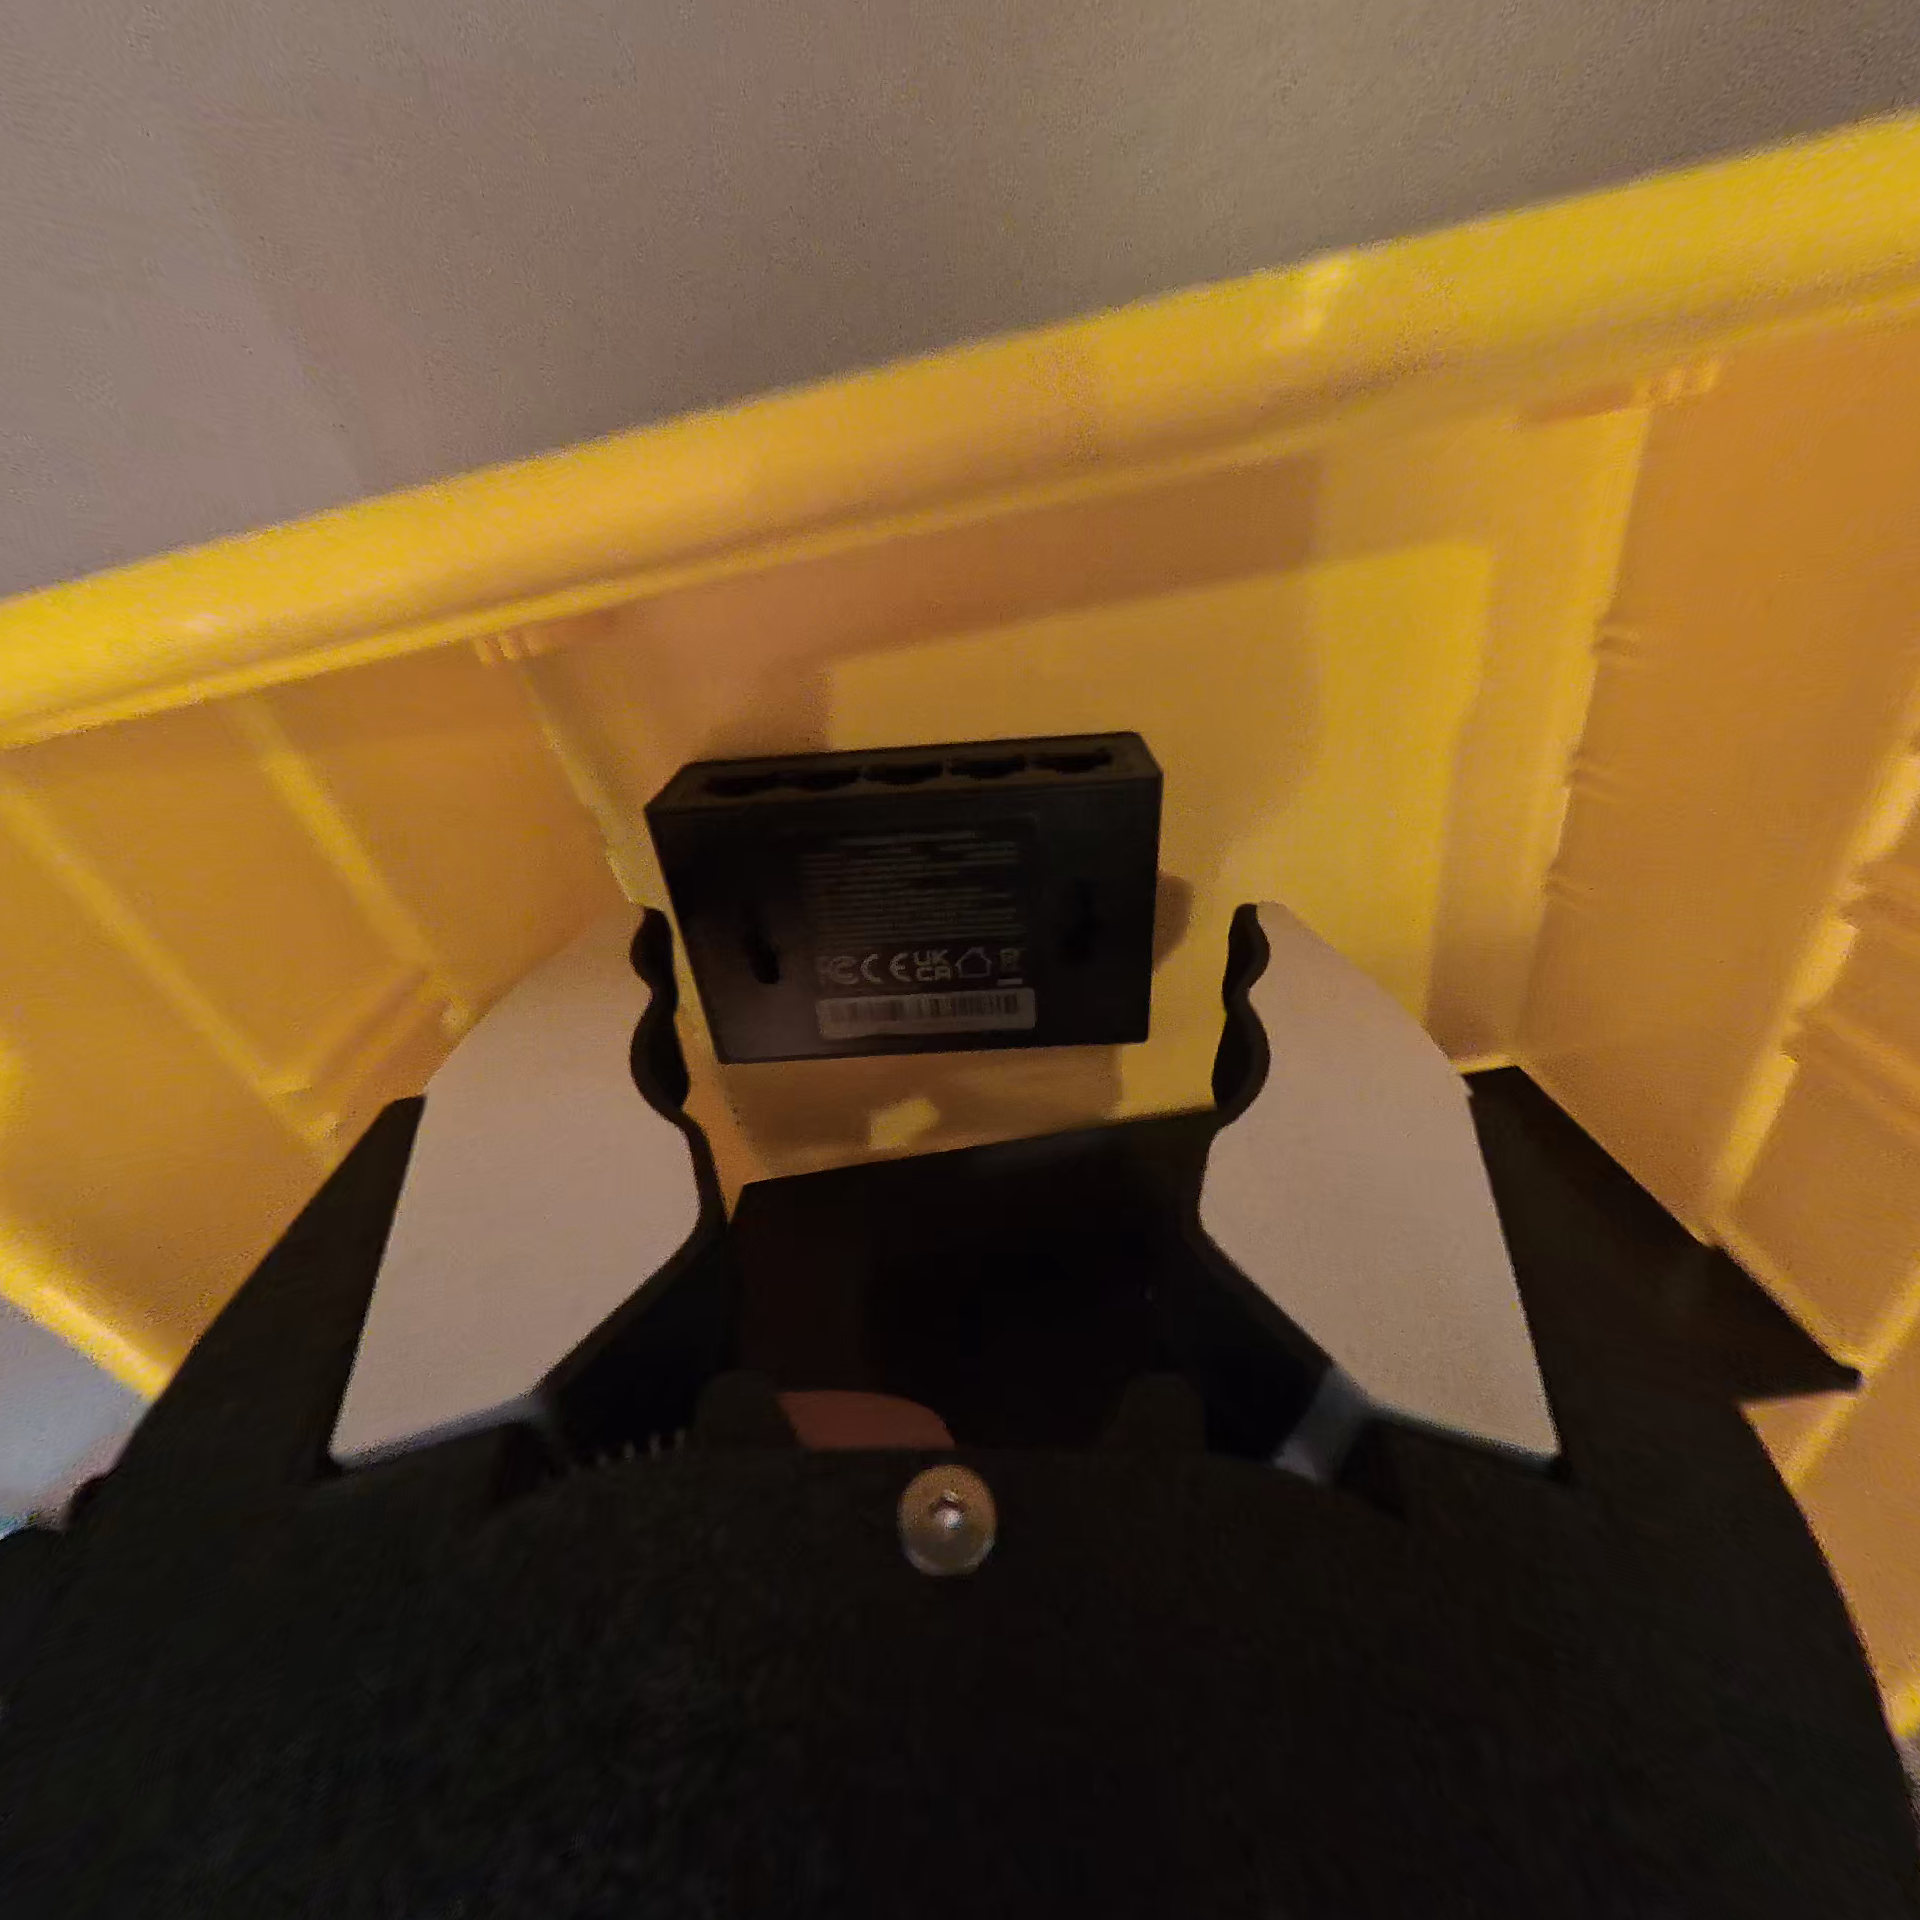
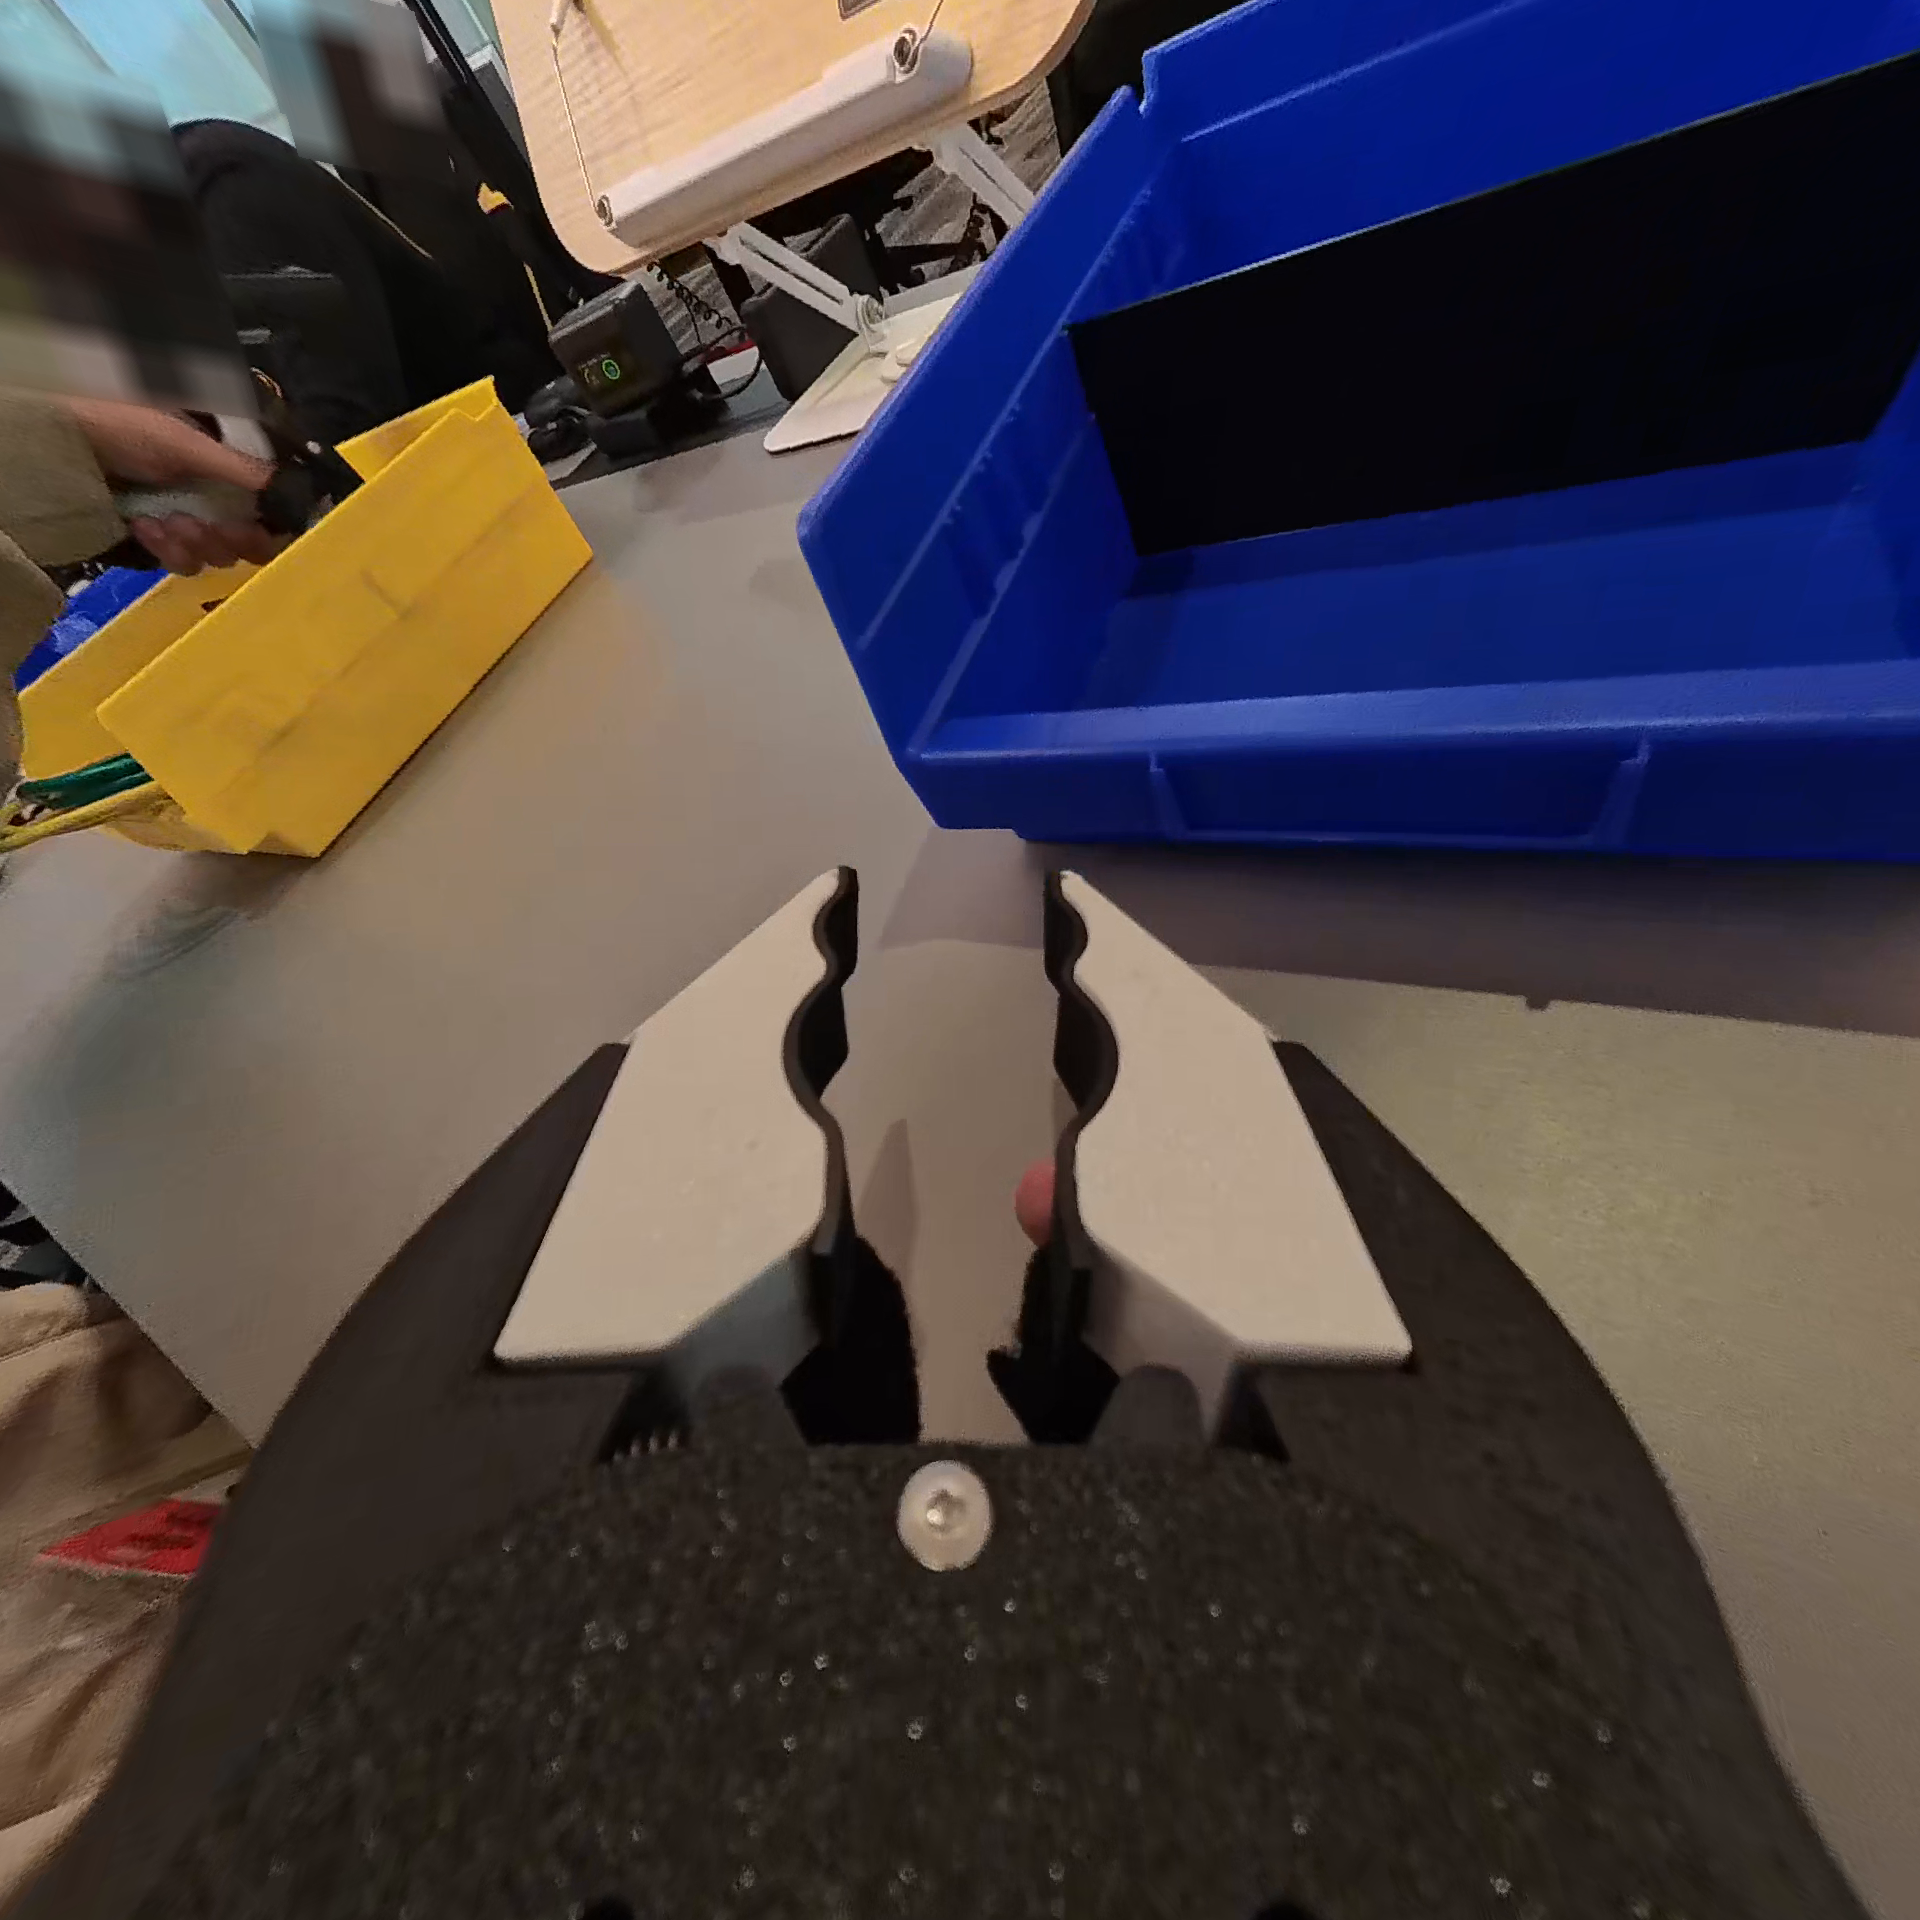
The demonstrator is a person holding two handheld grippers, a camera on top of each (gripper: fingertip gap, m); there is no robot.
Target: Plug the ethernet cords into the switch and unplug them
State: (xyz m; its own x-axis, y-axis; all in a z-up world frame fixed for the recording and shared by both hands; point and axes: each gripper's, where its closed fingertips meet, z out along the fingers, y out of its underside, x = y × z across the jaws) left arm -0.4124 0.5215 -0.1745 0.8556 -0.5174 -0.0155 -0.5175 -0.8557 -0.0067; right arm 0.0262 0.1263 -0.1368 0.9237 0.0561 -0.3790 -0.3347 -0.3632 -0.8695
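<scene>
The left gripper [image 1: 940, 977] reaches into the yellow bin [image 1: 1039, 436], and the black ethernet switch [image 1: 906, 896] sits between its two white fingers [image 1: 540, 1174]. The fingers are spread wide. The left finger's dark wavy pad lies right against the switch's left edge; on the right side a clear gap separates the pad from the switch, so the jaws are not clamped on it. The switch lies inside the yellow bin with its labelled underside facing the camera, a pale barcode sticker near its close edge. Its row of ports runs along the far edge, toward the bin's far wall, and no cord is seen in any of them. Whether the switch rests flat on the bin floor or leans on the wall cannot be told.

In the right wrist view, the right gripper [image 2: 951, 914] hovers over the grey table [image 2: 644, 727], its fingers parted with a narrow gap between the pads and nothing in between. Just beyond its tips stands a blue bin [image 2: 1403, 748] with a black divider [image 2: 1507, 364] across its inside. The yellow bin [image 2: 343, 665] stands well to the left of the blue bin on the same table. At the yellow bin's far left edge, a person's hand [image 2: 192, 488] holds the other gripper down into it. Green and yellow ethernet cords [image 2: 73, 795] trail from the near left corner of the yellow bin, off the picture's edge. Beyond the blue bin, a light wooden board on a white stand is seen.
</scene>
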